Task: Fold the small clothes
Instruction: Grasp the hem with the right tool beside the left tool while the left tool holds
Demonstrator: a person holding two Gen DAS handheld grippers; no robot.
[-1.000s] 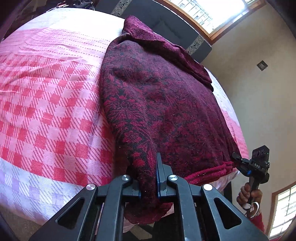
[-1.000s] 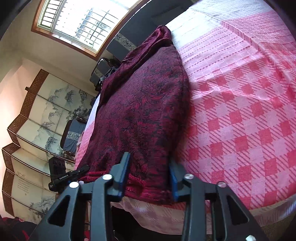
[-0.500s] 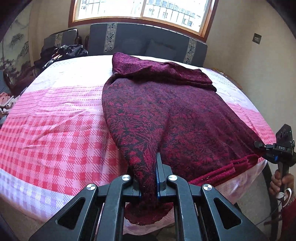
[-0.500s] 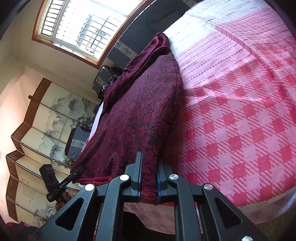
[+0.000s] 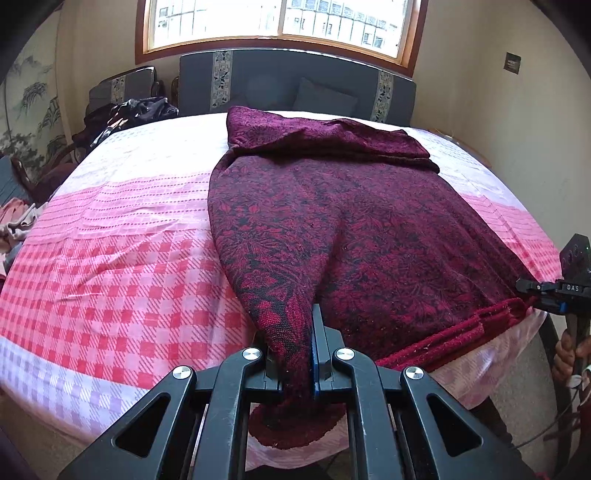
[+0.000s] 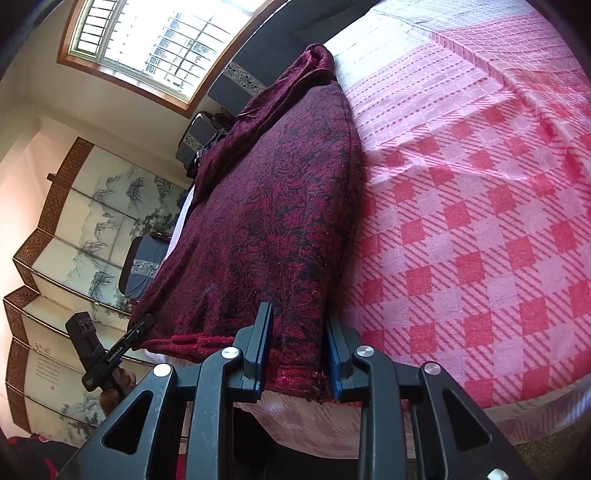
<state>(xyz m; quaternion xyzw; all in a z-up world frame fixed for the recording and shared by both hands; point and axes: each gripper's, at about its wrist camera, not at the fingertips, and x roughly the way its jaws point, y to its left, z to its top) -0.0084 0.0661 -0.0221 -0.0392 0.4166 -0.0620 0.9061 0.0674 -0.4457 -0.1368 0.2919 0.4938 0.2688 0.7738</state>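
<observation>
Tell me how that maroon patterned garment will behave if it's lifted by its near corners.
Probably floppy: the maroon garment bunches into a narrow fold where the left gripper pinches it. Likely to sag between the corners, since it drapes over the bed edge. The right gripper is opening around the hem, so that corner may drop.

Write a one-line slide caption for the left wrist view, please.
Left tool pinching a corner of the maroon patterned garment spread on a pink checked bedsheet, below a window.

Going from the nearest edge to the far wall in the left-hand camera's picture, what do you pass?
Left gripper pinching the maroon garment → pink checked bedspread → dark headboard → window.
</observation>
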